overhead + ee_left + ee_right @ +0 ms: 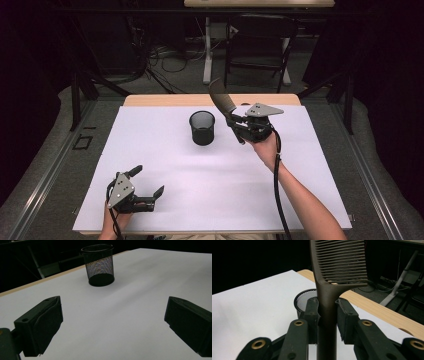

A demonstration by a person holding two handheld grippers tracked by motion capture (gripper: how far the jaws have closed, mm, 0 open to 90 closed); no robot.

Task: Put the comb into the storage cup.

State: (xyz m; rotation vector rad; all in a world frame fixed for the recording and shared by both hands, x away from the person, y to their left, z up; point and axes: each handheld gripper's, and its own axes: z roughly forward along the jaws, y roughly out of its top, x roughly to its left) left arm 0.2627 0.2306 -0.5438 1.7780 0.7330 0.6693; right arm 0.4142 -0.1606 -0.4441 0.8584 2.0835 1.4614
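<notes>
comb (337, 267): dark brown | mesh cup (202, 128): black, fine grid | table cover (210, 185): white | table edge (165, 100): light wood

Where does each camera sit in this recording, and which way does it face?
High view: above the person's side, facing forward and down on the white table sheet; forearms, left gripper, right gripper.
Left gripper view: along its own open jaws, toward the black mesh cup.
Right gripper view: along its jaws clamping the dark brown plastic comb.
All share the cup.

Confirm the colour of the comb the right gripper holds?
Dark brown comb, toothed head above the handle; the right gripper view shows it best, clamped in the right gripper.
</notes>
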